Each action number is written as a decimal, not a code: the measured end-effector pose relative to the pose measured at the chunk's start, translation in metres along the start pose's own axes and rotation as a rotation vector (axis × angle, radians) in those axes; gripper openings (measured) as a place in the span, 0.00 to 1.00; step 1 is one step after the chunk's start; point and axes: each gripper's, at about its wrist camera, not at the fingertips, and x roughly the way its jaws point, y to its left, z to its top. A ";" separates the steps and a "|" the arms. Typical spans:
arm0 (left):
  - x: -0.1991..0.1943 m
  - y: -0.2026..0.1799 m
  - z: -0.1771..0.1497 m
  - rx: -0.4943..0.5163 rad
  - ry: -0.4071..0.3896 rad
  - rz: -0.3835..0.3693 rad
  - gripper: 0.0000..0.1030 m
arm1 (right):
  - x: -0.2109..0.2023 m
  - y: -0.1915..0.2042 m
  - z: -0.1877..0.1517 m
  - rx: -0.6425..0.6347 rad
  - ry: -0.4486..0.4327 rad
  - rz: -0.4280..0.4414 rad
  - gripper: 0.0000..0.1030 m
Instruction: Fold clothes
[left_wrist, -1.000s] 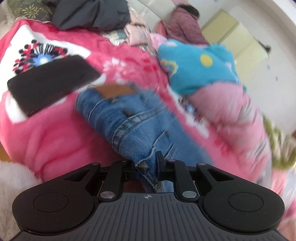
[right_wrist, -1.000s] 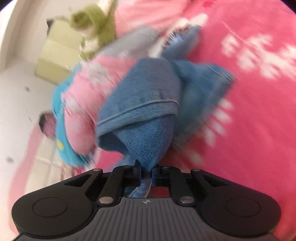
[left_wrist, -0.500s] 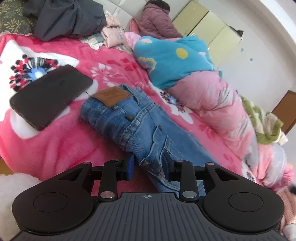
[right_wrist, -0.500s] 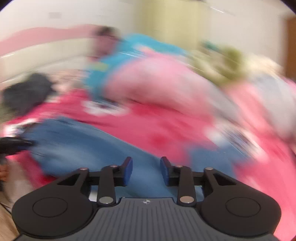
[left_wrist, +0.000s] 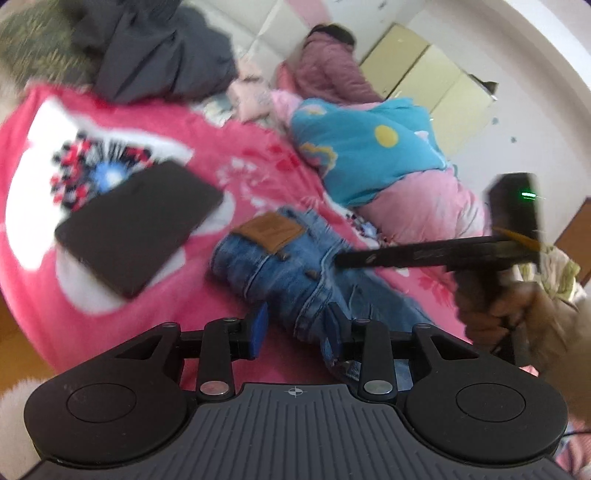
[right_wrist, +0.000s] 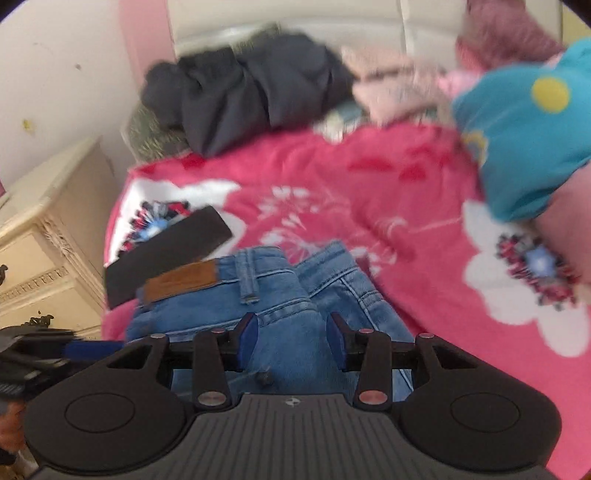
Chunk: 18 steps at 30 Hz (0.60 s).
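Folded jeans (right_wrist: 280, 295) lie on a pink floral blanket (right_wrist: 406, 206) beside a dark flat case (right_wrist: 166, 251). The left gripper (left_wrist: 295, 328) is opening, denim between its jaws, unpinched; the right gripper (right_wrist: 291, 336) hovers parted, empty. Next likely needs 2 fresh grips.

Left tongs (left_wrist: 295, 328) opening — folded jeans (left_wrist: 291, 266) between them, unpinched.

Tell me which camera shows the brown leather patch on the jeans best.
The left wrist view: the leather patch lies unobstructed, near centre, on the folded jeans. The right wrist view shows the patch too, but further off to the left and flattened by the angle.
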 end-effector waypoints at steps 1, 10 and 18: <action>-0.001 -0.002 0.001 0.021 -0.024 -0.005 0.32 | 0.010 -0.004 0.002 0.008 0.027 0.011 0.43; 0.020 -0.012 0.009 0.088 -0.095 0.001 0.32 | -0.001 0.035 -0.013 -0.129 -0.058 -0.168 0.01; 0.034 -0.021 0.016 0.099 -0.109 -0.015 0.32 | -0.018 0.044 0.000 -0.283 -0.139 -0.337 0.00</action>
